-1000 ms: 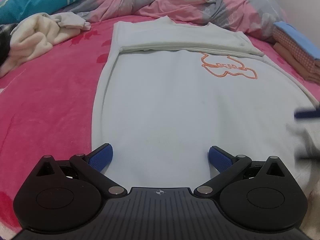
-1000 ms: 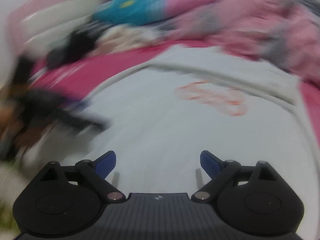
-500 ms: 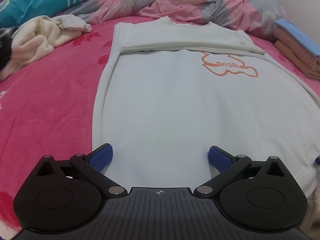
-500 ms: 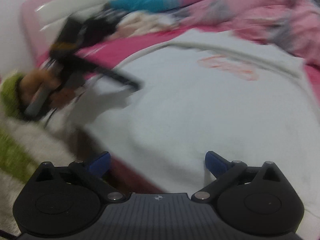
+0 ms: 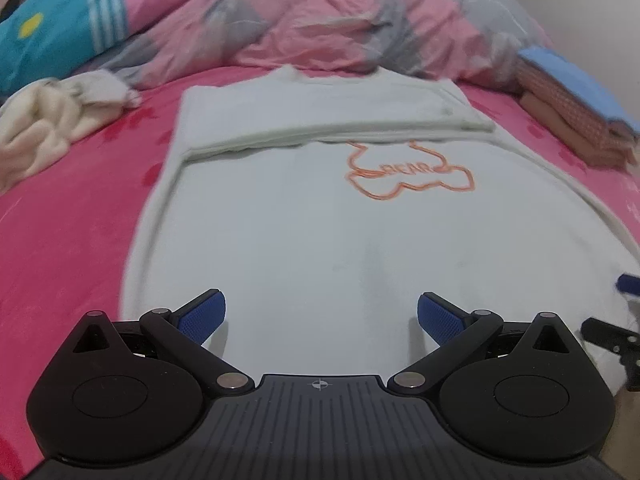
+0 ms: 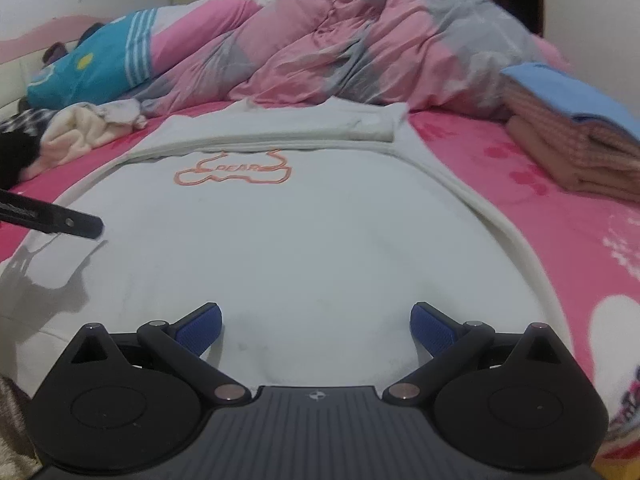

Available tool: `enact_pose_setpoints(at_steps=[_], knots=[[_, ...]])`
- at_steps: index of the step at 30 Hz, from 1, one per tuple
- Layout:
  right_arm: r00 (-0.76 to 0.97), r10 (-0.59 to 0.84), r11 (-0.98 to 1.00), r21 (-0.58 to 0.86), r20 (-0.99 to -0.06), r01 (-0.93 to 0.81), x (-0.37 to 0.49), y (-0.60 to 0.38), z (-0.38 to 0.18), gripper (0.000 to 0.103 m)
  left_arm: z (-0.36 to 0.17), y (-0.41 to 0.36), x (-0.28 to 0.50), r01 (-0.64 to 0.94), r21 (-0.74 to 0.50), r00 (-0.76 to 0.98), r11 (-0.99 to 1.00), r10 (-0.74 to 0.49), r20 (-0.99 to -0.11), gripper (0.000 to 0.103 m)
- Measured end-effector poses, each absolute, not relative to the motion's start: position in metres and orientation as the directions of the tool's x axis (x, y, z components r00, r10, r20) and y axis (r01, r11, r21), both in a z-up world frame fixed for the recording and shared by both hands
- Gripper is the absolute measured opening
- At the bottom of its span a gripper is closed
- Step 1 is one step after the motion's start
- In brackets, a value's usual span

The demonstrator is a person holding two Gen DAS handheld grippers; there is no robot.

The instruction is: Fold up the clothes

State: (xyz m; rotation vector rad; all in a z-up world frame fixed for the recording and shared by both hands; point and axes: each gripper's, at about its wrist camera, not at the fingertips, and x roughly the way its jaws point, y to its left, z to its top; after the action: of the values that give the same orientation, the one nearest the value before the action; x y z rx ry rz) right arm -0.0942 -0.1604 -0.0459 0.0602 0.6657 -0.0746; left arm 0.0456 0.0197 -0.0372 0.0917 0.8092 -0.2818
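Both hand-held grippers, left (image 5: 320, 316) and right (image 6: 316, 322), pointed slantwise down over the near hem of the white shirt (image 5: 320, 240), jaws spread wide and nothing between them. The shirt lay flat on the pink bed (image 5: 68, 232), sleeves folded across its top. Its near edge was hidden behind the grippers.

We see a pale mint-white cotton T-shirt (image 5: 320, 240) bearing an orange outlined bear print (image 5: 408, 176), spread on a hot-pink plush bedspread (image 5: 60, 240) with darker pink blotches. Along the bedspread's far edge lies a pink-and-grey patchwork quilt (image 6: 360, 48) and a teal pillow with white stripes and a yellow dot (image 6: 92, 68). At its right edge sits a folded stack (image 6: 580, 140), apparently pink-checked under sky blue. The grippers' pads (image 5: 202, 316) are textured royal blue on black.
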Motion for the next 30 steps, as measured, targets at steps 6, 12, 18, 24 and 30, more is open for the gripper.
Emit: enact_pose_setpoints(at_steps=[6, 12, 18, 24, 30], knots=[[0.783, -0.136, 0.991, -0.069, -0.607, 0.118, -0.111, -0.165, -0.042, 0.102, -0.052, 0.018, 0.012, 0.321, 0.019, 0.636, 0.947, -0.201, -0.746, 0.103], [0.808, -0.106, 0.994, -0.074, -0.579, 0.077, -0.112, -0.161, -0.033, 0.102, -0.037, 0.042, -0.018, 0.308, -0.081, 0.606, 0.948, -0.261, -0.751, 0.103], [0.822, -0.011, 0.997, -0.067, -0.570, -0.033, -0.081, -0.135, -0.034, 0.103, -0.026, 0.035, 0.009, 0.239, -0.079, 0.617, 0.968, -0.214, -0.758, 0.103], [0.766, 0.026, 0.996, -0.050, -0.643, -0.077, -0.065, -0.120, -0.058, 0.103, -0.043, 0.027, 0.033, 0.168, -0.082, 0.556, 0.982, -0.163, -0.815, 0.103], [0.751, -0.061, 0.998, -0.028, -0.657, 0.057, -0.092, -0.150, -0.051, 0.103, -0.047, 0.036, 0.022, 0.181, -0.096, 0.580, 0.979, -0.186, -0.793, 0.103]])
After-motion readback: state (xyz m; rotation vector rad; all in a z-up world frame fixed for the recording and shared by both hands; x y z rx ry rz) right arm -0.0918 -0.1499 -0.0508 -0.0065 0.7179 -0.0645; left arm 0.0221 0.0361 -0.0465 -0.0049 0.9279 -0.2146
